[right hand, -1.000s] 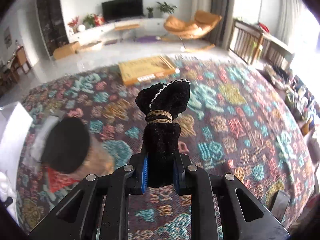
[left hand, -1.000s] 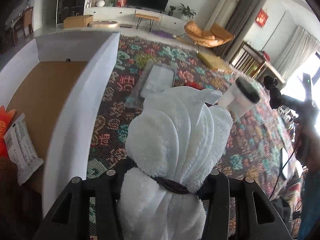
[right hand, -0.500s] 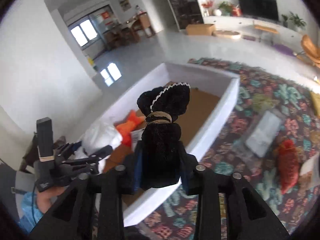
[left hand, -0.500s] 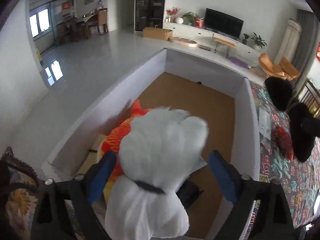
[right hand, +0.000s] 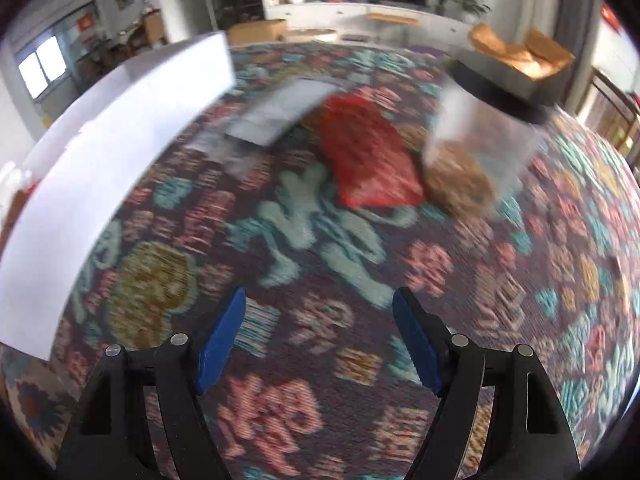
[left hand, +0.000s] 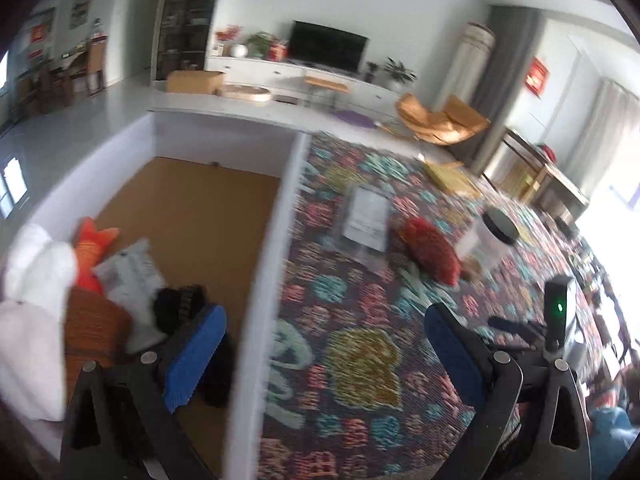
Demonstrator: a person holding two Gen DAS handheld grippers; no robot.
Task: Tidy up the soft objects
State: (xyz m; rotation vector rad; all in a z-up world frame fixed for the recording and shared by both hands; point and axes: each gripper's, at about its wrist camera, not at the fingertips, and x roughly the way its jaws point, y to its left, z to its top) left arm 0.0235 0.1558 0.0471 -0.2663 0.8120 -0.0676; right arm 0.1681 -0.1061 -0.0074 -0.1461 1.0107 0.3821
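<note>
Reaching next for the red knitted pouch (right hand: 370, 156): likely soft, light, compressible; pinch mid-body. Right gripper (right hand: 318, 334) and left gripper (left hand: 324, 356) have just been opening, nothing between jaws.

White walls (left hand: 400, 8), pale glossy floor (left hand: 80, 120), patterned rug (left hand: 360, 320), dark TV (left hand: 328, 50), orange lounge chair (left hand: 440, 124), bright windows.
</note>
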